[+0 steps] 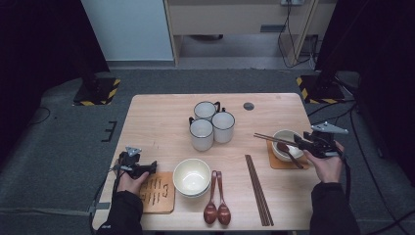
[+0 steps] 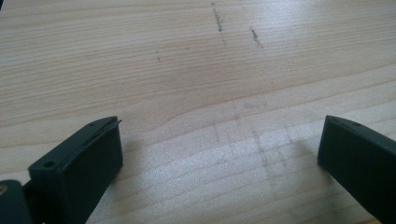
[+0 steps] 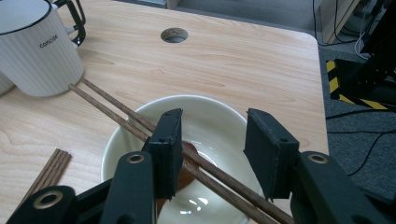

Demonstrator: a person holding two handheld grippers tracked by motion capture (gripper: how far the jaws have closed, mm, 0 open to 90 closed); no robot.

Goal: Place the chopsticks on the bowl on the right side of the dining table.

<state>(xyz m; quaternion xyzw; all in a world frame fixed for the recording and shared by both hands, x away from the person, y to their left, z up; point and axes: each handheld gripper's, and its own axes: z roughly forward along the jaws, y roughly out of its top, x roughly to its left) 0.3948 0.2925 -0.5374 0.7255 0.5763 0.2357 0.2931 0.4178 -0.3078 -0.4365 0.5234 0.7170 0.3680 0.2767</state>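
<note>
At the table's right, a white bowl [image 1: 283, 133] [image 3: 205, 98] sits on a wooden coaster [image 1: 279, 164]. A brown spoon [image 1: 289, 152] [image 3: 180, 180] rests inside it. A pair of dark chopsticks [image 1: 270, 138] [image 3: 106, 104] lies across the bowl's rim. My right gripper [image 1: 304, 142] [image 3: 212, 120] hovers over the bowl, open; the chopsticks run between its jaws with neither pad pressing on them. My left gripper [image 1: 150, 168] [image 2: 219, 135] is at the left, open over the bare table [image 2: 196, 70], nothing between its jaws.
Three white mugs [image 1: 201, 134] [image 3: 37, 51] stand at the back centre. A cream bowl [image 1: 192, 176], two brown spoons [image 1: 217, 198] and another chopstick pair [image 1: 258, 188] [image 3: 49, 170] lie near the front edge. A printed coaster [image 1: 159, 193] is beside my left hand. A cable hole [image 1: 248, 105] [image 3: 174, 35] is in the tabletop.
</note>
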